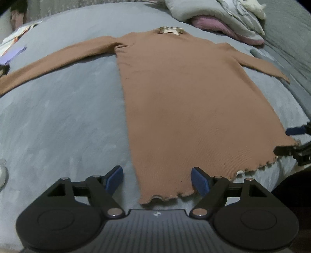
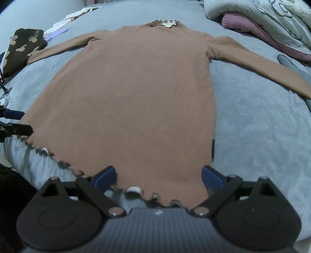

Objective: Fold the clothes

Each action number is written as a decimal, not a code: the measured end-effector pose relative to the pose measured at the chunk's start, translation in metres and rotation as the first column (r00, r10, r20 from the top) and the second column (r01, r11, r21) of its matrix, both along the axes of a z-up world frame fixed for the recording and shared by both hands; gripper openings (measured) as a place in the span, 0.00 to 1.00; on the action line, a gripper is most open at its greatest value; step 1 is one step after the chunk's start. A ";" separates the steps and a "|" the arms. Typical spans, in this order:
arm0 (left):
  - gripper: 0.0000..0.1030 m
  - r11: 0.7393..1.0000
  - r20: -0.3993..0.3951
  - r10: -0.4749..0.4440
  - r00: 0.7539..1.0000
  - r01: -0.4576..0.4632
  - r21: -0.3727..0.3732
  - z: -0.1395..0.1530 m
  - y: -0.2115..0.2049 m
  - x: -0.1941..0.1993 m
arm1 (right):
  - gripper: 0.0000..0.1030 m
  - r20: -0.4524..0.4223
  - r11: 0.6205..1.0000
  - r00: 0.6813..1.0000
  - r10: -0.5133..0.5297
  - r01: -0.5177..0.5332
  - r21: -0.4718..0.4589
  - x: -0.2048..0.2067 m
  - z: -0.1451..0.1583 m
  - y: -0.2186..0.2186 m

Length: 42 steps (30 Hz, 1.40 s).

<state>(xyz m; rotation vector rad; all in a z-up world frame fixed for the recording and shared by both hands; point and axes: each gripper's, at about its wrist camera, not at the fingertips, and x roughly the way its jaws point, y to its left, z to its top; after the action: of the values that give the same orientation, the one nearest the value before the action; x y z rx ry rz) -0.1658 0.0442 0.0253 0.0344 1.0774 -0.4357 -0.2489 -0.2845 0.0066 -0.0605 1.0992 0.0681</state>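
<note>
A brown ribbed long-sleeved garment (image 1: 184, 101) lies flat on a grey-blue bed, sleeves spread out, its frilly collar (image 1: 171, 30) at the far end. It also shows in the right wrist view (image 2: 140, 97). My left gripper (image 1: 157, 180) is open, its jaws straddling the hem's left corner. My right gripper (image 2: 158, 178) is open around the hem's right corner. The right gripper also shows at the edge of the left wrist view (image 1: 291, 140), and the left gripper at the left edge of the right wrist view (image 2: 17, 122).
A pile of grey and pink bedding (image 1: 223, 17) lies at the far right. A dark patterned cloth (image 2: 23, 48) and papers (image 2: 58, 29) lie at the far left. The bed's (image 1: 58, 116) near edge drops off just below the hem.
</note>
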 end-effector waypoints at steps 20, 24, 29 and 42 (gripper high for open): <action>0.74 0.979 0.030 0.155 0.987 -0.149 -0.139 0.022 -0.032 0.120 | 0.83 0.122 0.857 0.858 -0.499 0.467 0.220 0.074 0.013 -0.127; 0.74 0.981 0.032 0.140 0.990 -0.134 -0.140 0.022 -0.056 0.143 | 0.80 0.139 0.790 0.789 -0.599 0.553 0.265 0.094 0.009 -0.162; 0.74 0.986 0.032 0.099 0.995 -0.093 -0.139 0.020 -0.088 0.158 | 0.78 0.135 0.692 0.693 -0.708 0.642 0.330 0.106 0.000 -0.210; 0.74 0.988 0.074 0.016 0.997 -0.004 -0.154 0.011 -0.142 0.171 | 0.61 0.269 0.538 0.468 -0.842 0.682 0.495 0.110 -0.027 -0.307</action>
<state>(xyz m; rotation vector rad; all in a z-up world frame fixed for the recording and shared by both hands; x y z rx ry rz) 0.0048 -0.0979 0.0358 -0.0905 0.9671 -0.5036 -0.1389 -0.5916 -0.0207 0.7165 0.4967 -0.5892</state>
